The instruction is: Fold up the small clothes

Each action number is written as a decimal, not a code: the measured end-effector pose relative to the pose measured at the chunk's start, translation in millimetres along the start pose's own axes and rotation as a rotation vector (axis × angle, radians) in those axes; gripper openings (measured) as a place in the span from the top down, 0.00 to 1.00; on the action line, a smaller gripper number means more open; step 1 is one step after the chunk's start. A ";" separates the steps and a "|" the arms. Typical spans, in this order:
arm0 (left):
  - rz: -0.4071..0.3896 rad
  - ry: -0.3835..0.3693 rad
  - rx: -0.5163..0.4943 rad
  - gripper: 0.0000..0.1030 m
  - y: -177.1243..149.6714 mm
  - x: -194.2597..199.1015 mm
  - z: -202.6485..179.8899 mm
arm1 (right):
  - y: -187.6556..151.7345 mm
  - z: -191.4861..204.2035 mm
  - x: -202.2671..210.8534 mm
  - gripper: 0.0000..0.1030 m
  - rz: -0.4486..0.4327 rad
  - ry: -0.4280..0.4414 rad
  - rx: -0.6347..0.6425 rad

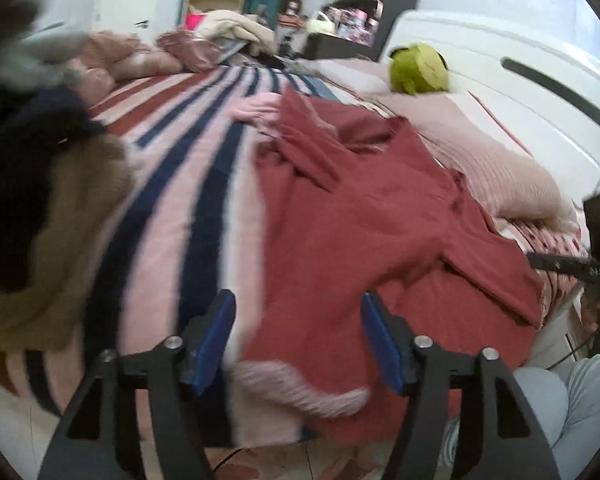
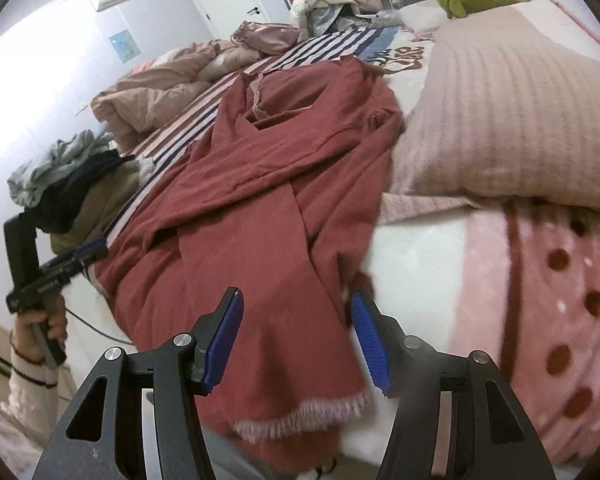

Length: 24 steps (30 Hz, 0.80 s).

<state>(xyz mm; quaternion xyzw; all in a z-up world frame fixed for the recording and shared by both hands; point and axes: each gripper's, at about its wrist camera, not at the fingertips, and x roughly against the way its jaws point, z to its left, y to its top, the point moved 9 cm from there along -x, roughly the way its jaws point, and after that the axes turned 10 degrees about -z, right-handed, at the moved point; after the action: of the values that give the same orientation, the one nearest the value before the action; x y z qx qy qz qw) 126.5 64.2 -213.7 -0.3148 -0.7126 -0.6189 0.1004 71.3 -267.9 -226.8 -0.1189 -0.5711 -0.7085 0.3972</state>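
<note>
**Red garment lying lengthwise ahead of both my grippers**

The red garment (image 2: pixel 284 184) is lying on the striped bedspread (image 1: pixel 188 168), its long axis running away from me toward the pillow (image 2: pixel 508 120). My right gripper (image 2: pixel 296 340) is hovering over the fringed hem, nearer; my left gripper (image 1: pixel 298 340) is hanging at the other edge. Both are standing half open, holding nothing. No containers are showing.

Both wrist views over garment (image 1: pixel 364 216)
</note>
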 end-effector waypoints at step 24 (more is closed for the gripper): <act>0.034 -0.243 0.133 0.66 -32.0 -30.5 -52.1 | -62.4 45.7 -4.7 0.49 -0.012 0.243 -0.009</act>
<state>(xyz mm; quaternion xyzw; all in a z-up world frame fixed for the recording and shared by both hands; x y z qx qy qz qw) 119.1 3.9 -245.0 -0.3921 -0.7535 -0.5259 0.0443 17.8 -222.7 -259.7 -0.0303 -0.5163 -0.7226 0.4586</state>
